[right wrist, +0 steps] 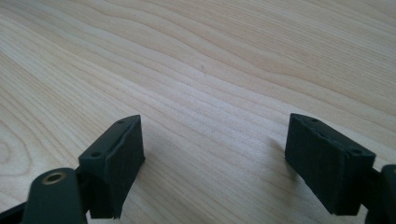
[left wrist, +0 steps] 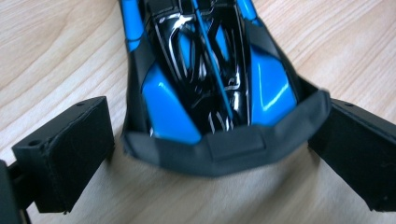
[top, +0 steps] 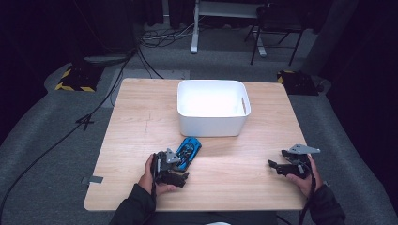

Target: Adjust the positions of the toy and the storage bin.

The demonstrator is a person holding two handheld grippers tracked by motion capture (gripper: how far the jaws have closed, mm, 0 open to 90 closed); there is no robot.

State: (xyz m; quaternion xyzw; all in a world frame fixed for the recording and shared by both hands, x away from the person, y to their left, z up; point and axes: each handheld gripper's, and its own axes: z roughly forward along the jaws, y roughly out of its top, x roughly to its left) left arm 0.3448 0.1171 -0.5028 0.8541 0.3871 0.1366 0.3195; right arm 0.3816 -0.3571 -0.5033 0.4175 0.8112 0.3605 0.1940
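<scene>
I judge step as grasping blue toy car (left wrist: 210,84): left gripper (left wrist: 210,158) jaws apart, car's end between them, one jaw touching or nearly. I centre, advance, then squeeze evenly. Right gripper (right wrist: 212,163) spread over bare table (right wrist: 210,70). High view adds white bin (top: 213,107) beyond car.

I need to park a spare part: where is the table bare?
Bare wood lies left of the white bin, right of it toward the edge, and between the two grippers. It is crowded where the left gripper straddles the blue toy car below the bin.
</scene>
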